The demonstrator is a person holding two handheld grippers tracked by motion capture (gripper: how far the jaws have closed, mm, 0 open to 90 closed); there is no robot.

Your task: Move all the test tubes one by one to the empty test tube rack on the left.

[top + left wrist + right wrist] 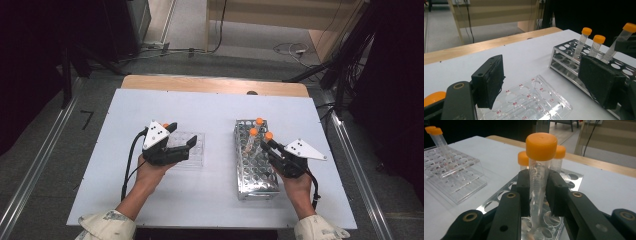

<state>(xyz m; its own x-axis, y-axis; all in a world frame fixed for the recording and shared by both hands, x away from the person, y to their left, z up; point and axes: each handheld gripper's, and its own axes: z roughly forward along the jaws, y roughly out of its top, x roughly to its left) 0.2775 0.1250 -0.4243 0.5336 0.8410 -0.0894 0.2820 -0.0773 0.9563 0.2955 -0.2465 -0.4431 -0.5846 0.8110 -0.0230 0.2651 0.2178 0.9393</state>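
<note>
Right hand-held gripper [537,192] clamped on orange-capped tube [539,170], tilted over metal rack [252,160] w/ 2 more tubes, right side of bench [215,107]. Left hand-held gripper [544,82] jaws apart, nothing between, over clear plate [534,102], well apart from rack.

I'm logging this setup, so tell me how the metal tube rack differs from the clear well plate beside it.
The metal tube rack is shiny, tall and two-tiered, while the clear well plate is transparent and low. The rack holds orange-capped tubes, one of them gripped by the right gripper; the plate's wells look empty, with the open left gripper over it. Both have rows of round holes.
</note>
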